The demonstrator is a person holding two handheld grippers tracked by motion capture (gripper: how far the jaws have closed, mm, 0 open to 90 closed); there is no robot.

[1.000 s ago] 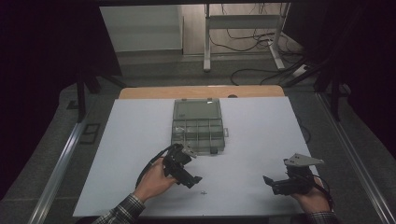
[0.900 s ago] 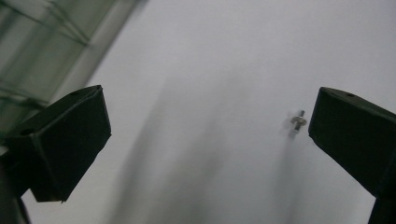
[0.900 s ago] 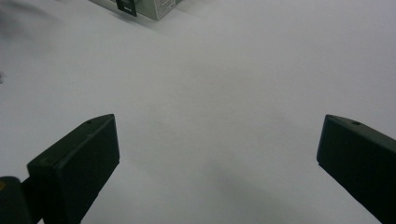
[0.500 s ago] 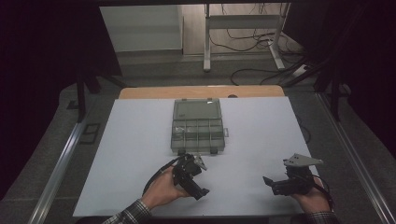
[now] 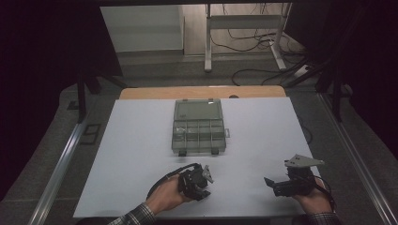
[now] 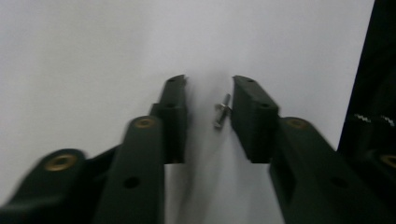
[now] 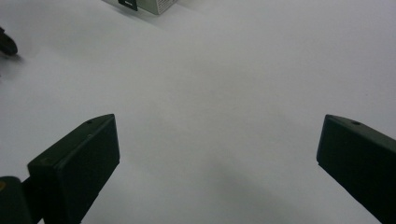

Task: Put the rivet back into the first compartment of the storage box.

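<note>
Screw [image 6: 222,110] between left tool [image 6: 208,84] pads (rightward).

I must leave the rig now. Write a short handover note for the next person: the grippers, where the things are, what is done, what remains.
Left gripper: pointing down at the white table; jaws have just been closing around a small screw, which lies beside one pad with a gap to the other. Not gripped yet.
Right gripper: open, holding nothing, resting near the table's front right.
Compartment box: lid open, at the table's middle.
Done: left gripper set over the screw.
Left: finish the grip, lift the screw, probably carry it to the box.
</note>
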